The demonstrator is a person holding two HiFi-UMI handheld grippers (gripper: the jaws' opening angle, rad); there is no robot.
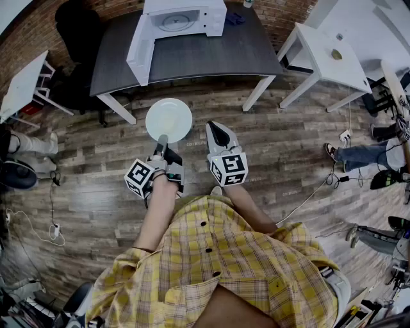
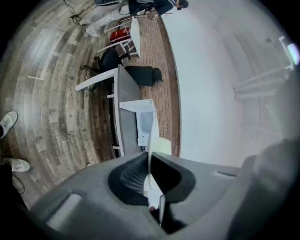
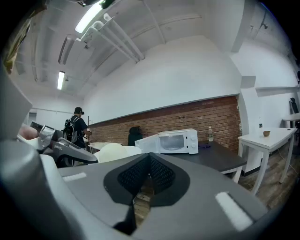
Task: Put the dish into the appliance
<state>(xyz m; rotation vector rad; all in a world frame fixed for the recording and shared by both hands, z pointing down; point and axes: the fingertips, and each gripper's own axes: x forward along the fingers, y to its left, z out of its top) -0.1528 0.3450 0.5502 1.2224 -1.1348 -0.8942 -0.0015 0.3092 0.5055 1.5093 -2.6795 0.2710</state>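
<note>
Carrying step: left gripper (image 1: 162,142) clamps the plate (image 1: 169,119) by its rim, mid-frame; right gripper (image 1: 216,130) pinched together, empty. Next, I judge, walk it to the open microwave (image 1: 184,19) at top centre

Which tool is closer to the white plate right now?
Left. The left tool grips the plate by its rim; the right tool hangs beside it, shut and empty.

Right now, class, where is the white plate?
In the head view the plate is centre frame, held by its near rim in the left gripper, above the wooden floor, just short of the dark table carrying the open microwave.
</note>
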